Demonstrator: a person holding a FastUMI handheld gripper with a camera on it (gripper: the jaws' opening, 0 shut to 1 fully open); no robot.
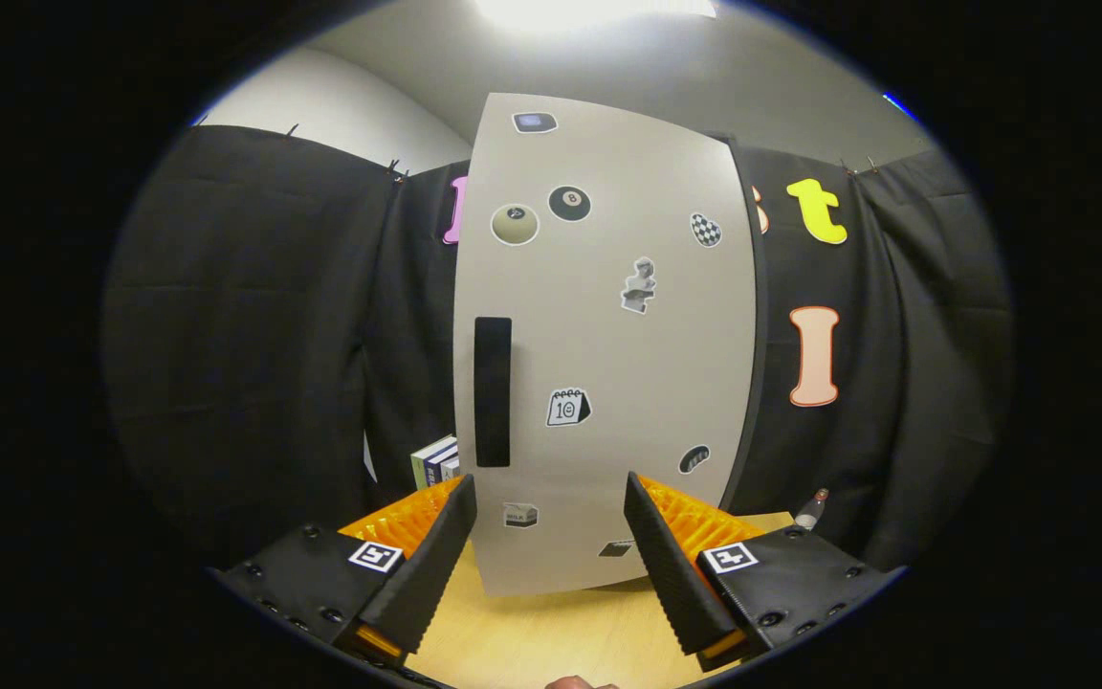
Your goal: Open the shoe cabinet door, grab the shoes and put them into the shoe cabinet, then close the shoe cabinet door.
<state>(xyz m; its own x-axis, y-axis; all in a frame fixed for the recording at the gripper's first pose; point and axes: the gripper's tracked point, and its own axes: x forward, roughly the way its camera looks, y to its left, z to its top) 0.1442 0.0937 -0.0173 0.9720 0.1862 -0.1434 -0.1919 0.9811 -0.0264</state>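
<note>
Cabinet door [608, 364] is seen shut, standing upright on the desk [551, 632] just ahead of the gripper [551, 536], whose fingers are spread wide apart with nothing held between them. Honestly, a shut door fits either end of the job: shoes waiting to be stowed, or already tucked inside, so the step can't be called. Pale grey panel, dotted with stickers, with a dark vertical handle [493, 390] set near its left edge. Some books [436, 461] are spotted beside it.
</note>
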